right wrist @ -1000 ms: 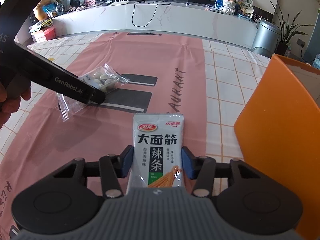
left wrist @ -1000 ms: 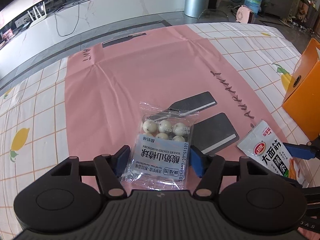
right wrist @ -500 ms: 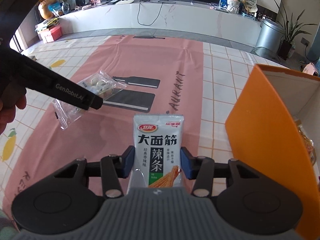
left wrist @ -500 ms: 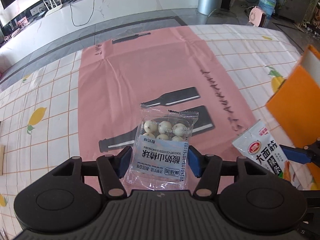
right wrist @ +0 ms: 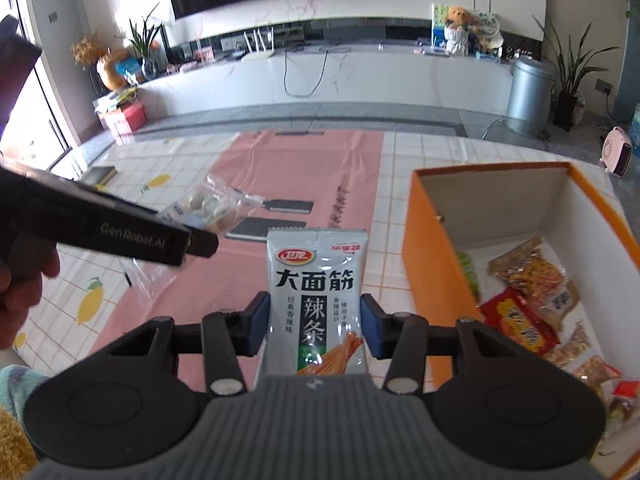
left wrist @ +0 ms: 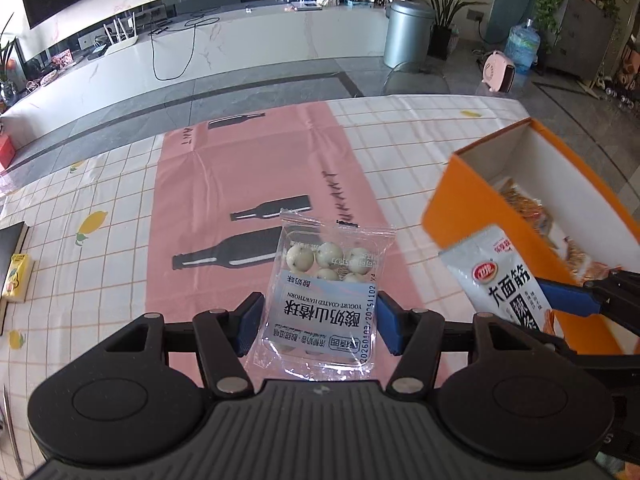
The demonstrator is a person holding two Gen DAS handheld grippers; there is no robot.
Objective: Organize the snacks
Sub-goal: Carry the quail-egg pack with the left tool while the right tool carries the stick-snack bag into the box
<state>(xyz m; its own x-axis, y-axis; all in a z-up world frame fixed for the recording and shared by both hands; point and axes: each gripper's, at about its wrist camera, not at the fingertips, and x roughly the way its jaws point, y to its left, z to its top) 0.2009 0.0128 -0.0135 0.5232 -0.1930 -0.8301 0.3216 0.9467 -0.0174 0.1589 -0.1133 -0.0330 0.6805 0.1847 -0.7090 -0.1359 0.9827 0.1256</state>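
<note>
Clear plastic is catching the light on the yogurt hawthorn packet [left wrist: 326, 292], which is hanging lifted above the pink runner [left wrist: 256, 176], pinched at both side edges by the blue pads of the left gripper [left wrist: 320, 326]; its jaws have just been closing a little onto that packet. Silver-grey foil is showing on the spicy gluten strip pouch [right wrist: 316, 296], which is standing upright in the right gripper [right wrist: 314, 326], whose pads are pressing against its two sides. Both packets are riding clear of the checked tablecloth [left wrist: 92, 248]. Just right of the pouch, the orange box [right wrist: 430, 264] is sitting open on the table, and it is already holding several snack packs [right wrist: 524, 292], loosely heaped; their exact number is hard to make out. A person's hand [right wrist: 24, 276] is gripping the left tool's handle at the frame edge. Near the table's left edge, a yellow carton [left wrist: 16, 280] is lying flat.
</note>
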